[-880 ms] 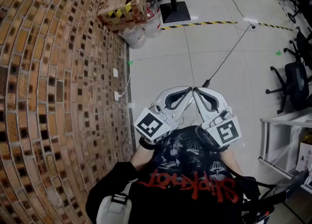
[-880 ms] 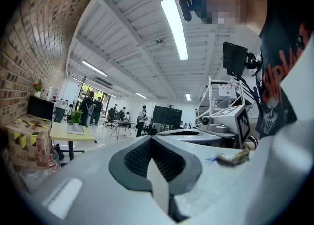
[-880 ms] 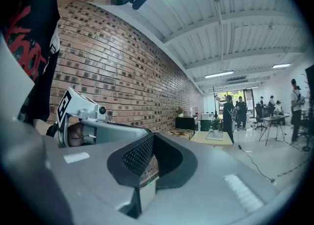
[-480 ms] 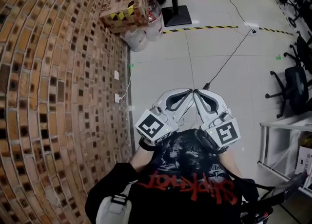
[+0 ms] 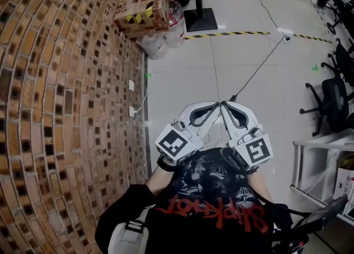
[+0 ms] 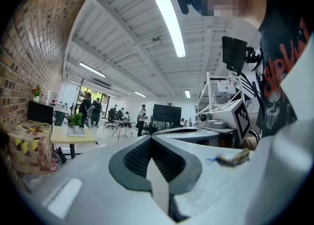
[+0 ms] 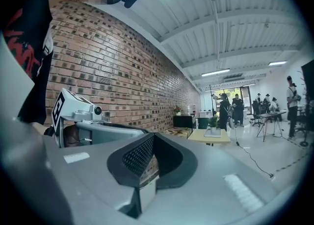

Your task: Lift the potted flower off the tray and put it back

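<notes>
Potted flower [image 6: 76, 119]: upright on its tray [image 6: 76, 132], on a small table [image 6: 64, 137] far across the room, close to the brick wall [image 6: 29, 57]. The right gripper view shows the same: green plant on the pale tray, on the tabletop. In the head view only the table and the tray's near edge show, at the top of the frame. Neither gripper is anywhere near them.

Left gripper [image 5: 214, 105]: held level in front of the person's chest. Its fingers [image 6: 140, 155] are clenched tip to tip, with nothing between them (only the hollow loop behind the tips stays clear).

Right gripper [image 5: 225, 105]: also level and at chest height. Its fingers are likewise pressed together and empty.

The two grippers angle inward, their tips just beside each other, and the marker cubes face up toward the head camera. Each gripper view shows the other gripper off to one side.

Surroundings:
- A box [image 5: 141, 4] with yellow-black tape sits against the wall beside the table, with clear bags [image 5: 160, 37] next to it.
- A dark cable [image 5: 260, 62] runs over the tiled floor [image 5: 182, 81] toward the person.
- Chairs [image 5: 334, 95] stand at the right.
- Several people [image 6: 91, 109] stand in the distance, well behind the table.
</notes>
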`<state>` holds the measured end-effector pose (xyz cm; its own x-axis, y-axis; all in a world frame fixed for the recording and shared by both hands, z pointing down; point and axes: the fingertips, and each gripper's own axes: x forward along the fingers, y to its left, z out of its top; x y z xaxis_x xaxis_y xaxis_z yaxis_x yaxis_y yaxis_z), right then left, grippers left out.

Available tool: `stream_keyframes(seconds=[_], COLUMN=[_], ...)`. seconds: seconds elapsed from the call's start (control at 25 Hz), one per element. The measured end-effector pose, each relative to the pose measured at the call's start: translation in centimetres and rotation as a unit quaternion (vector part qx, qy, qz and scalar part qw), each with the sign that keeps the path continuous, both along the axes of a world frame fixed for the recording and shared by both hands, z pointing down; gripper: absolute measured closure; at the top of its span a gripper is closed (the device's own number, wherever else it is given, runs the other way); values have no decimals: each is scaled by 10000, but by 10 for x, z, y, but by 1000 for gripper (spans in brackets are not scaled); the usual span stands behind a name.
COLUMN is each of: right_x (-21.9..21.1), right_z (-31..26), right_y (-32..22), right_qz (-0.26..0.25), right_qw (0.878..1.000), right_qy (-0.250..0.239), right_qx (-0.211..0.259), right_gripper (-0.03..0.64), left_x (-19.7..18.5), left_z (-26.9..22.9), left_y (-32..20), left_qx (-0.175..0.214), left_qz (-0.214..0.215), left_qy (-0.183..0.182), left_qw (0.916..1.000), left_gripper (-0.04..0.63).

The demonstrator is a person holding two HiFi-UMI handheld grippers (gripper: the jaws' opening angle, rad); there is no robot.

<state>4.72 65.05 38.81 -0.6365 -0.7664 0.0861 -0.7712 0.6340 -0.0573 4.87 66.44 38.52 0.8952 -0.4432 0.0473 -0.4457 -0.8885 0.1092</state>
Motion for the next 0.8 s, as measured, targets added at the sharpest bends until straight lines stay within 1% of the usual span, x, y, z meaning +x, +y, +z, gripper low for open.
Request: stream_keyframes(seconds=[0.16,0.44,0.56,0.8], right_x=[-1,-7,-11,-11], right_z=[5,5,6,5], right_y=[1,-2,-2,-1], right_qz=[16,16,1,1], right_qw=[10000,10000,9999,9999], right_qy=[17,35,31,-12], right_qx=[-45,-92,-102,-164], right_gripper=[615,615,615,615], left_x=[0,-6,-9,-9], left_z=[4,3,6,5], left_y=[3,-1,0,0], left_qx=[47,22,34,55], left_qz=[38,6,15,-25], left_qy=[96,30,60,-51], left_qw=[9999,10000,10000,10000], left_gripper=[592,592,592,592])
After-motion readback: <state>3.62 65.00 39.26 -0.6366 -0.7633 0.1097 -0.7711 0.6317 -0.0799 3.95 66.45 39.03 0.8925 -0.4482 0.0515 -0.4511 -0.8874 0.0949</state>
